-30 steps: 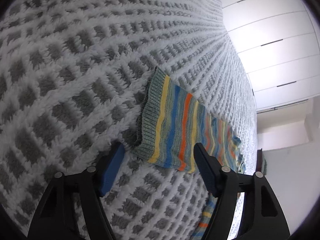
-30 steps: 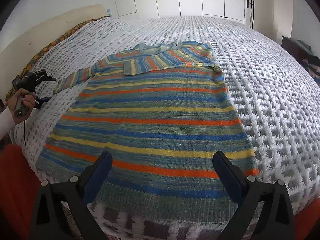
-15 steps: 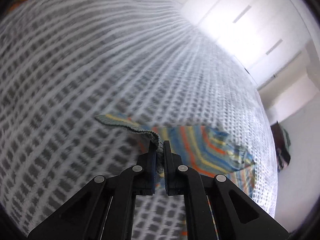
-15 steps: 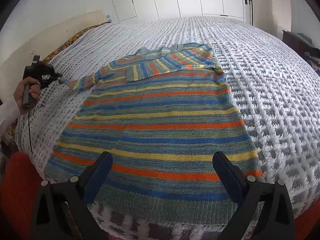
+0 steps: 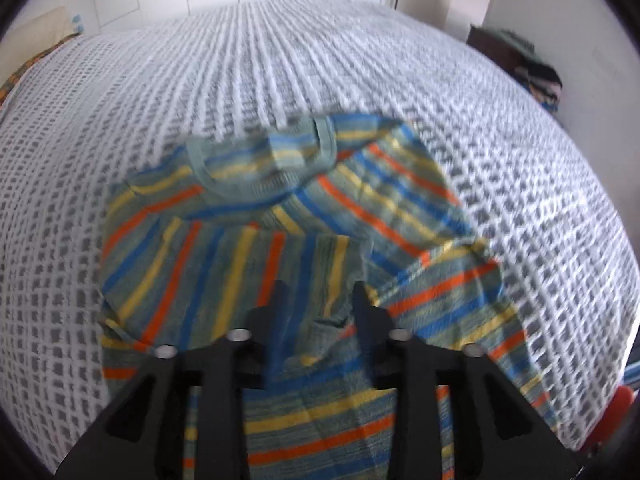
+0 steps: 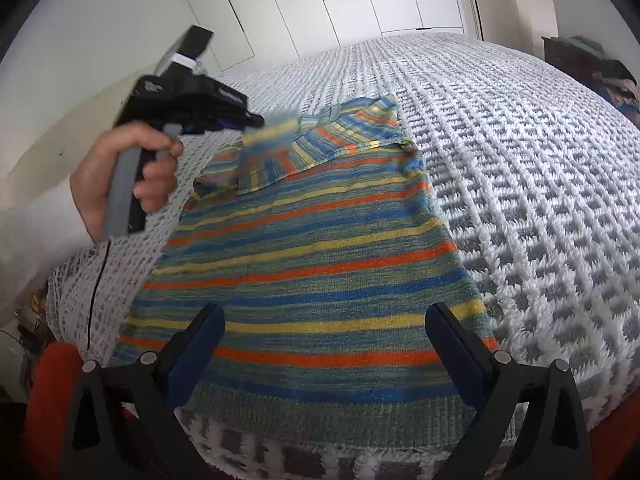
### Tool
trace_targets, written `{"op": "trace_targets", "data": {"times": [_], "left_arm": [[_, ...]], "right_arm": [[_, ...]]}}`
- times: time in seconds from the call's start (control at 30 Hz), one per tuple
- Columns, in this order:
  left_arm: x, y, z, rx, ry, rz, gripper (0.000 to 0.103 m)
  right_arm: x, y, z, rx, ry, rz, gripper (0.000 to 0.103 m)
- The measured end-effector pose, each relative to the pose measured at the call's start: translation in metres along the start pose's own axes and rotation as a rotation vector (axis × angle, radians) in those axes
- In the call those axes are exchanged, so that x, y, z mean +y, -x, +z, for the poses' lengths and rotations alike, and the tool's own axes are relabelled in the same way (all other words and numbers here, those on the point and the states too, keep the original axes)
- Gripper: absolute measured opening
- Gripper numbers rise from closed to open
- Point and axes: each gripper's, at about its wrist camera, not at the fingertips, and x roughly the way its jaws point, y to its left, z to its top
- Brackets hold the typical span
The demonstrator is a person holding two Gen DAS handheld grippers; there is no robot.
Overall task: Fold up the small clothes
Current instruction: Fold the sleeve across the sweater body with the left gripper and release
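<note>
A striped knit sweater [image 6: 312, 264] in green, blue, yellow and orange lies flat on the bed, hem toward me. Its right sleeve is folded across the chest. My left gripper [image 5: 320, 300] hovers over the sweater's upper body [image 5: 248, 216], and its fingers [image 5: 280, 300] stand a small way apart with the left sleeve cuff [image 5: 320, 332] hanging between them. The right wrist view shows it [image 6: 256, 122] held in a hand with the blurred cuff [image 6: 272, 136] at its tip, above the chest. My right gripper [image 6: 324, 344] is open and empty over the hem.
The white and grey knitted bedspread [image 6: 540, 200] covers the whole bed. White wardrobe doors [image 6: 360, 4] stand behind it. A dark cabinet with piled clothes [image 5: 524, 64] is at the far right. Something red [image 6: 52, 400] lies by the bed's near left edge.
My left gripper shut on the left sleeve cuff, lifted it and carried it right, over the sweater's chest; its fingers now stand slightly apart. My right gripper stayed open over the hem.
</note>
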Motion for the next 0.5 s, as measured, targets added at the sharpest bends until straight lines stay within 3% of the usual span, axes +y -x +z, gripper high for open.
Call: {"op": "trace_targets", "data": {"times": [0.03,0.13,0.17,0.23,0.5], "left_arm": [[-0.004,-0.005,-0.011,0.015,0.000,0.011,0.067],[-0.004,0.012,-0.054,0.022,0.036,-0.076,0.072],[0.001,0.023,-0.070,0.014,0.052,-0.097,0.080],[0.016,0.045,-0.102,-0.005,0.075,-0.080,0.087],[0.063,0.076,-0.221,0.084,0.055,0.019,0.088]], "right_arm": [[-0.002,0.001,0.001,-0.003,-0.009,0.000,0.099],[-0.008,0.003,0.002,-0.013,-0.028,-0.003,0.099],[-0.009,0.003,0.002,-0.017,-0.034,-0.003,0.099],[-0.012,0.003,0.003,-0.016,-0.046,0.000,0.099],[-0.008,-0.007,0.002,0.007,-0.032,-0.017,0.099]]}}
